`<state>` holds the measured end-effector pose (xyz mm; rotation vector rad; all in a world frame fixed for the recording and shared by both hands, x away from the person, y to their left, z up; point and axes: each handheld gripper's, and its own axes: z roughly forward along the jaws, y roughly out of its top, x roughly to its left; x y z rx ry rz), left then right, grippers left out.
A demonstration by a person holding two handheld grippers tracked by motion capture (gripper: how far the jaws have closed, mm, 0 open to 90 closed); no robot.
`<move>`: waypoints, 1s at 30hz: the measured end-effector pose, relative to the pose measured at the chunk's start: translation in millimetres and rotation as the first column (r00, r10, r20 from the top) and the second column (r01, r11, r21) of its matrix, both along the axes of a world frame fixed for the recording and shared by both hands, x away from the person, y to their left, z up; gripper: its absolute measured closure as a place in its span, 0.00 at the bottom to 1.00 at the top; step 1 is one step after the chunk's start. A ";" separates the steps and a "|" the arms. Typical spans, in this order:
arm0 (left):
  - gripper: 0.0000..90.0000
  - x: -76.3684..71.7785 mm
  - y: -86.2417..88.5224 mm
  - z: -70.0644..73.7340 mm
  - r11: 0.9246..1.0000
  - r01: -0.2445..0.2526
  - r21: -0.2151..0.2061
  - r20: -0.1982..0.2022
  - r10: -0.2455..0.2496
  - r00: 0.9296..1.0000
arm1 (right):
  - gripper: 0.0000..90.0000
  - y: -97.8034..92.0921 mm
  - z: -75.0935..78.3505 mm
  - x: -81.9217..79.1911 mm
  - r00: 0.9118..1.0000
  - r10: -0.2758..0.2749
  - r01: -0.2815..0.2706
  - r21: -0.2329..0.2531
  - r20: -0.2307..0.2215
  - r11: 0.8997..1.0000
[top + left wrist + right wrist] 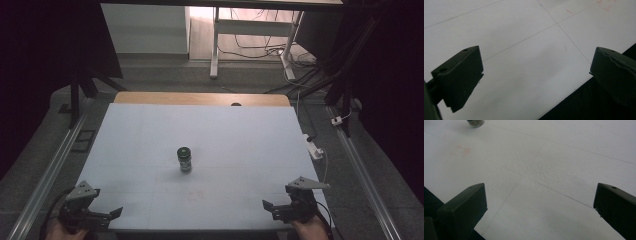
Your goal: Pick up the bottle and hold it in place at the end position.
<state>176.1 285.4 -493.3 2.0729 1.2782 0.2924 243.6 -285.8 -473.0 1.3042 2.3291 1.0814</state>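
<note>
Standing upright near the middle of the table (150, 135), a small dark jar (184, 159) is seen well apart from both grippers. The left gripper (116, 212) is held at the near left corner and the right gripper (266, 205) at the near right corner, each with its jaws spread wide and nothing between them. In the right gripper view only the base of the jar (475, 122) is caught at the top edge.

The jar looks narrow for its height, so it is likely to be tipped if it is struck by one jaw before the other is set against it. A slip is also possible if it is gripped high on the cap, where the hold would be poor. Because a long reach is needed from either corner, a slanted approach could be made and the jar pushed across the smooth sheet.

The table is covered by a pale sheet marked with thin lines and a faint red mark (195, 196). Bare wood is left at the far edge. Beyond it, a desk frame (215, 45), loose cables (260, 50) and dark curtains are seen.
</note>
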 end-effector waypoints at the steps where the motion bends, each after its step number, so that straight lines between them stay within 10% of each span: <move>1: 0.00 0.1 0.1 0.1 1.000 -0.001 -0.003 0.001 0.001 1.000 | 0.00 0.0 0.0 0.0 1.000 0.002 -0.002 0.000 0.000 1.000; 30: 0.00 9.6 -9.9 4.6 0.999 0.042 -0.020 0.043 -0.041 0.998 | 0.00 2.6 -0.8 0.3 1.000 0.027 -0.027 -0.020 -0.007 0.999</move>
